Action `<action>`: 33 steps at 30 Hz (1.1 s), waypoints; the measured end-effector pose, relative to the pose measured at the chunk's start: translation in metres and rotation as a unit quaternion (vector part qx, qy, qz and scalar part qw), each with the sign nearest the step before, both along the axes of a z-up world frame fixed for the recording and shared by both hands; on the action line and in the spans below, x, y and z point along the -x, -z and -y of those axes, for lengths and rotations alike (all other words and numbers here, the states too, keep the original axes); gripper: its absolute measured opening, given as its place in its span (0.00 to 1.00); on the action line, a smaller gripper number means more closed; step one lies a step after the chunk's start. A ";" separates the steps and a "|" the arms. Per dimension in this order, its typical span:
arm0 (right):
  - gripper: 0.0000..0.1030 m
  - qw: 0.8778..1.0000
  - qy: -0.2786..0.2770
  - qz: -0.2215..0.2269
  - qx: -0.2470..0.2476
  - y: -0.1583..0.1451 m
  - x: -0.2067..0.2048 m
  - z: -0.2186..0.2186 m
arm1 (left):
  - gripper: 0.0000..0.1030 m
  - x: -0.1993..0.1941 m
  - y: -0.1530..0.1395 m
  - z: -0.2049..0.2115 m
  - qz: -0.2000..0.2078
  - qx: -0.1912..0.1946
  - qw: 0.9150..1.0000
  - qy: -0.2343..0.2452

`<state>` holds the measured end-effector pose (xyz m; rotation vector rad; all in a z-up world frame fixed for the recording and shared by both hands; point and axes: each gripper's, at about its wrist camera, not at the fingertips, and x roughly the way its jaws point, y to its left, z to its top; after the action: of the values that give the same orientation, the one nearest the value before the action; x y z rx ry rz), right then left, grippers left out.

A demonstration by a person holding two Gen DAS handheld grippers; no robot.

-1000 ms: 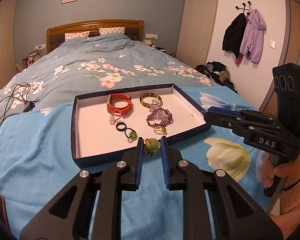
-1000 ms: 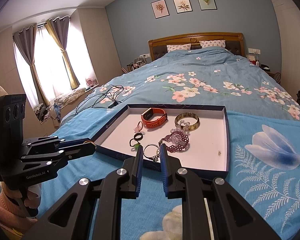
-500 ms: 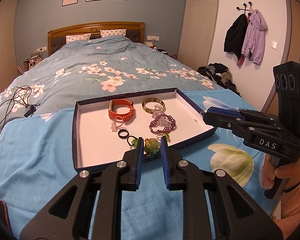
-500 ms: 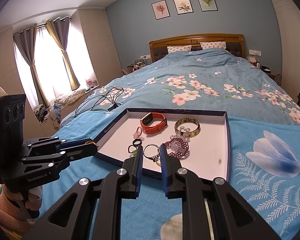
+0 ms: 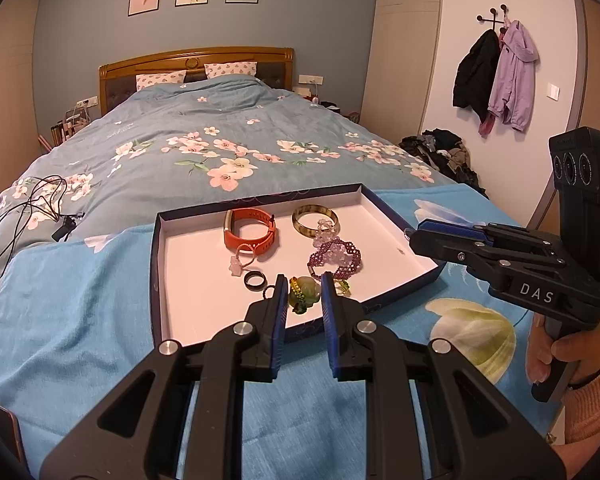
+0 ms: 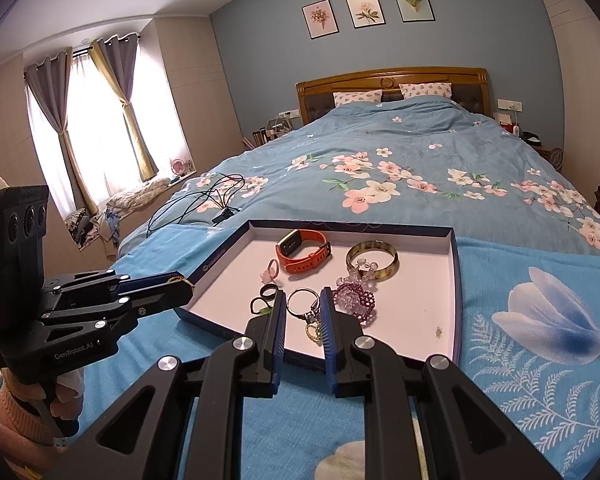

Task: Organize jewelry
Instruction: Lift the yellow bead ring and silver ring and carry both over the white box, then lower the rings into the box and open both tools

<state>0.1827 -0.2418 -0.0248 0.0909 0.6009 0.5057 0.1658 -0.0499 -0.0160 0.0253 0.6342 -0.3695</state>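
- The left gripper (image 5: 303, 294) is closed on a green bead piece (image 5: 303, 293), held between its blue pads above the near edge of the tray (image 5: 154, 280).
- The right gripper (image 6: 302, 309) is closed on a silver ring (image 6: 300, 301), also above the near part of the tray.
- The tray is a shallow dark-blue box with a white floor; it lies on a light-blue blanket (image 5: 72, 320) at the near end of the bed (image 5: 204, 136).
- In the tray, far left, lies an orange watch band (image 5: 251, 233); to its right, a brown bangle (image 5: 315, 221).
- Near the bangle lies a purple bead bracelet (image 5: 334, 258), with clear beads (image 5: 325, 228) between the two.
- A pink ring (image 5: 242, 258) touches the near side of the band; a black ring (image 5: 255, 280) lies just nearer.
- A small yellow-green ring (image 6: 312, 330) lies below the right gripper.
- Each gripper is held by a hand in a pink sleeve (image 5: 592, 396).
- Black cables (image 5: 28, 216) lie on the bed, well left of the tray.
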 end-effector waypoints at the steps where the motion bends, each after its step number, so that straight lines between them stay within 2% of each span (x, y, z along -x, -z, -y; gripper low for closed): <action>1: 0.15 1.000 0.001 0.000 0.000 0.000 0.001 0.000 | 0.17 0.000 0.000 0.000 0.000 0.000 1.000 0.000; 33: 0.15 1.000 0.007 -0.004 0.005 0.007 -0.022 0.002 | 0.17 -0.023 0.006 0.000 -0.003 -0.009 1.000 -0.018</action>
<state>0.2043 -0.2437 -0.0320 0.0885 0.6102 0.4892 0.1886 -0.0503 -0.0221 0.0299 0.6438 -0.3294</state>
